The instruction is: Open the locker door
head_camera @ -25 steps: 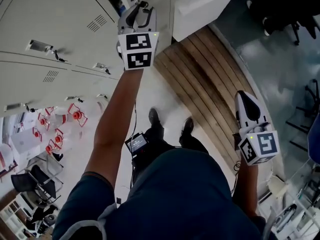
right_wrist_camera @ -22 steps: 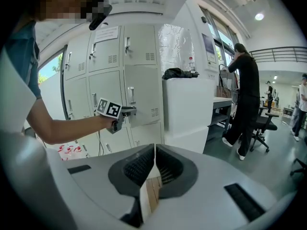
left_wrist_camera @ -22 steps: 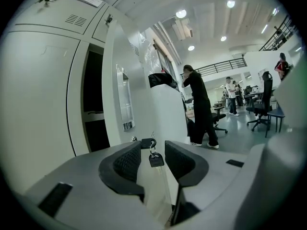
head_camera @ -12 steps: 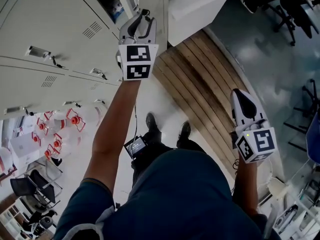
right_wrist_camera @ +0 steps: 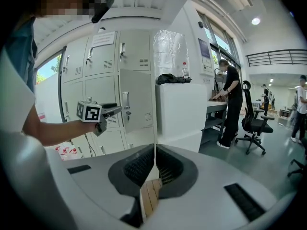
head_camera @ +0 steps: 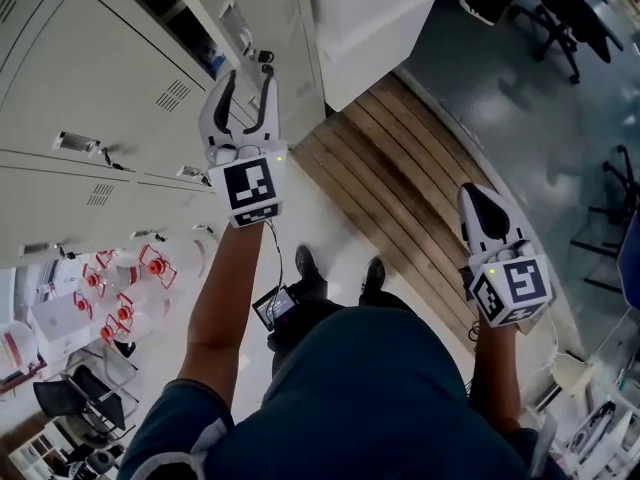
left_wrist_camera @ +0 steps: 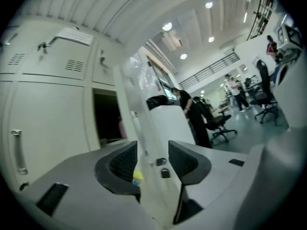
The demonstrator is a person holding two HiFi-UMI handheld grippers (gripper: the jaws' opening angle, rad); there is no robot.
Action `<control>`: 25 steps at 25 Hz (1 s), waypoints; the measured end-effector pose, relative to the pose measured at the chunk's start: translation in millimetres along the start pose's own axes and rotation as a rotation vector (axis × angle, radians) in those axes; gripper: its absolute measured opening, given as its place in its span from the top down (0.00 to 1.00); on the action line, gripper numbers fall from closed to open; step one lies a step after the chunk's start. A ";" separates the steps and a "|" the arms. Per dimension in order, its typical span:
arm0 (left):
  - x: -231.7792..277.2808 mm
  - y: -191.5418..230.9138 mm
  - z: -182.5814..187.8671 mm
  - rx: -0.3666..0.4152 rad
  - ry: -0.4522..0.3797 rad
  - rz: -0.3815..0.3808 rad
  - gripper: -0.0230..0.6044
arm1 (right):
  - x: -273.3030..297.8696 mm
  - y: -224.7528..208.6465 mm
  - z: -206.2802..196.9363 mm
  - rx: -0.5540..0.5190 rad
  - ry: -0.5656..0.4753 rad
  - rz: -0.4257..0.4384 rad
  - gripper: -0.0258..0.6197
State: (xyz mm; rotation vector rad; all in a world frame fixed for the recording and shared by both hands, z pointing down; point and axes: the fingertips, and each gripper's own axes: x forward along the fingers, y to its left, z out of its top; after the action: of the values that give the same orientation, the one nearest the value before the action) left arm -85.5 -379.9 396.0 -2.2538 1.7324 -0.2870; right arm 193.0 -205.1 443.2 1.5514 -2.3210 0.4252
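Showing the locker door (head_camera: 285, 28) swung out from a bank of cream lockers (head_camera: 90, 58), w/ the dark compartment (head_camera: 180, 18) exposed beside it.

Left: the left claw (head_camera: 248, 83) is held about level at the door's free edge. Its jaws have just been opening and now stand wide, w/ the door's edge between them, seen end-on in the left gripper view. A slit of space shows beside one pad (left_wrist_camera: 124, 162), so the claw does not look clamped on the door (contact at the other pad can't be judged). The right gripper view puts this claw just beside the door handle (right_wrist_camera: 125, 99).

Right: the right claw (head_camera: 480, 193) is tilted a bit downward, well apart from the lockers, above the wooden slatted floor strip (head_camera: 400, 168). Its jaws are closed together w/ nothing between them.

Bkgd: red-capped clear jugs (head_camera: 150, 258) stand on the floor at the foot of the lockers. The person's shoes (head_camera: 305, 238) are on pale floor between lockers and slats. A white cabinet (right_wrist_camera: 180, 114) stands next to the open door. Beyond it, another person (right_wrist_camera: 232, 99) stands at a worktop near an office chair (right_wrist_camera: 254, 123).
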 end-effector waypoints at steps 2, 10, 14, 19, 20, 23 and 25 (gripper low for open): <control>2.7 36.1 -3.8 -0.052 -0.001 0.095 0.63 | -0.1 1.6 1.8 -0.002 -0.002 0.006 0.90; 46.4 27.3 -35.1 -0.150 0.173 -0.179 0.77 | -3.3 17.4 4.0 -0.022 -0.005 0.025 0.90; 40.1 -4.1 -23.9 -0.122 0.165 -0.255 0.78 | -11.5 21.0 4.2 -0.021 -0.012 0.014 0.90; 43.8 -43.2 -11.3 -0.074 0.161 -0.335 0.77 | -21.6 29.2 8.4 -0.029 -0.033 0.015 0.90; 44.5 -47.8 -9.3 -0.072 0.163 -0.341 0.77 | -24.9 29.2 8.6 -0.029 -0.035 0.013 0.90; 45.5 -58.5 -4.3 -0.074 0.170 -0.349 0.77 | -36.7 24.8 6.5 -0.023 -0.038 -0.006 0.90; 45.7 -64.1 -2.0 -0.077 0.175 -0.358 0.77 | -43.7 21.1 3.6 -0.020 -0.038 -0.018 0.90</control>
State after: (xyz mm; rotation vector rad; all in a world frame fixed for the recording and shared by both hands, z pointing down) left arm -16.0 -408.9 419.1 -2.6625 1.4258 -0.5138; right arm 188.9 -162.5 420.2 1.5831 -2.3312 0.3705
